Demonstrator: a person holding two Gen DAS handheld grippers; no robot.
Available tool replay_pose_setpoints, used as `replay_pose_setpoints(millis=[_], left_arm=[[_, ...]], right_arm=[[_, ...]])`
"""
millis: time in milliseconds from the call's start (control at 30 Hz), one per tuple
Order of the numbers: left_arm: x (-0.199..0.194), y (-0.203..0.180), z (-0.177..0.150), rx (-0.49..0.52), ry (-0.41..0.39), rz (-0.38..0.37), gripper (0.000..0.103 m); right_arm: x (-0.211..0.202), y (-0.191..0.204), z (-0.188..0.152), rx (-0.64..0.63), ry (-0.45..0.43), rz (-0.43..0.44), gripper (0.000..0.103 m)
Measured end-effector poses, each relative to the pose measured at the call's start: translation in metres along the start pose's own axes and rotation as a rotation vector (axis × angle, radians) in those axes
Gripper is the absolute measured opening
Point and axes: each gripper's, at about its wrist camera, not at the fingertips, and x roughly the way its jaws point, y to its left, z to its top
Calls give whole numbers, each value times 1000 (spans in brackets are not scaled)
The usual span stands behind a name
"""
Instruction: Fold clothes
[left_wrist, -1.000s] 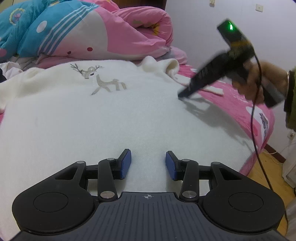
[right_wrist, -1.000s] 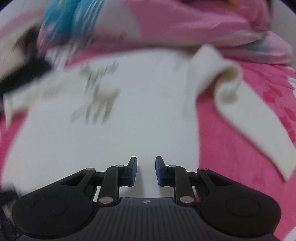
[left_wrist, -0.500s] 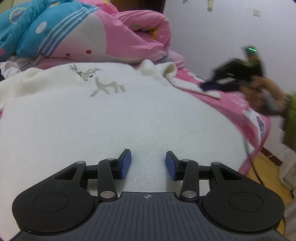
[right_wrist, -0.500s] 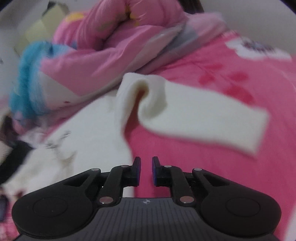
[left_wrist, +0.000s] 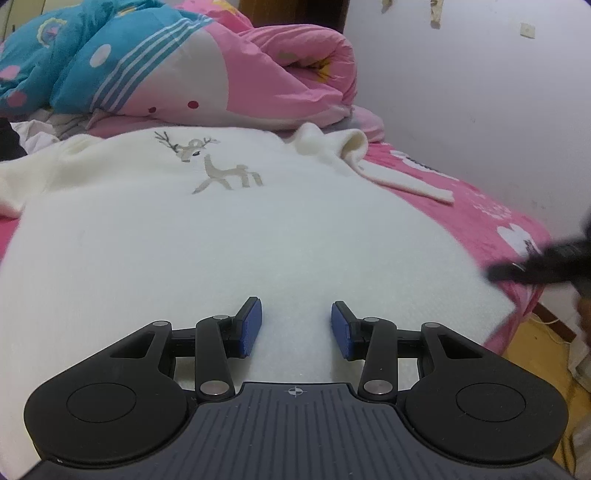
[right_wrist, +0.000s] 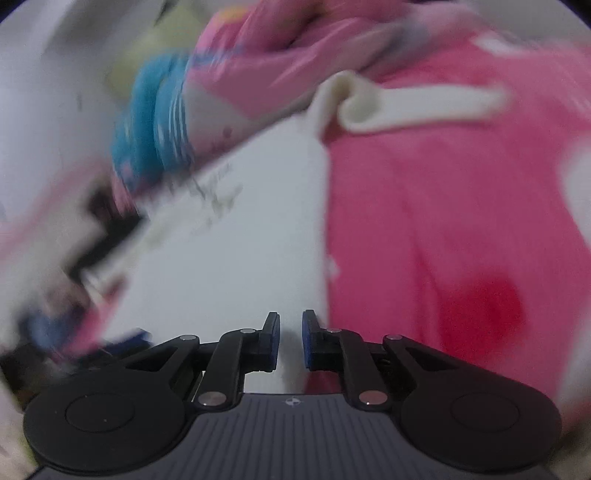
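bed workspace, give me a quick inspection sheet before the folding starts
surface: pink bedsheet, mostly covered.
job's things: white sweater with deer motif spread flat, unfolded; sleeve lies out on the sheet.
clutter: bunched pink and blue quilt behind the sweater; crumpled pale fabric at far left.
grippers: left tongs open over the sweater's near part, nothing between them; right tongs nearly together over the sweater's side edge, holding nothing, view blurred.
cables: pale cord on the floor at right.
surroundings: white wall, wooden floor.
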Motion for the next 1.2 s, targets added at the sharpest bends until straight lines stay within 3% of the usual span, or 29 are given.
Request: replay_pose_setpoints(millis=[200, 300, 433, 600, 800, 1133, 1200], left_arm=[[-4, -8, 4, 6, 15, 47, 48], [-15, -11, 7, -15, 5, 84, 52], [-36, -11, 13, -84, -14, 120, 55], [-73, -11, 16, -148, -65, 147, 60], [-112, -8, 13, -224, -112, 160, 67], [-129, -9, 22, -255, -127, 211, 67], [-127, -9, 27, -245, -131, 227, 68]], right_arm=[[-80, -23, -84, 100, -50, -143, 20], [-113, -28, -117, 162, -99, -165, 23], [-140, -31, -137, 228, -161, -176, 26], [-166, -15, -137, 230, -238, -142, 30], [-191, 28, -133, 119, -320, -121, 37], [-186, 91, -99, -140, -363, -86, 42], [-179, 100, -83, -185, -360, -63, 49]])
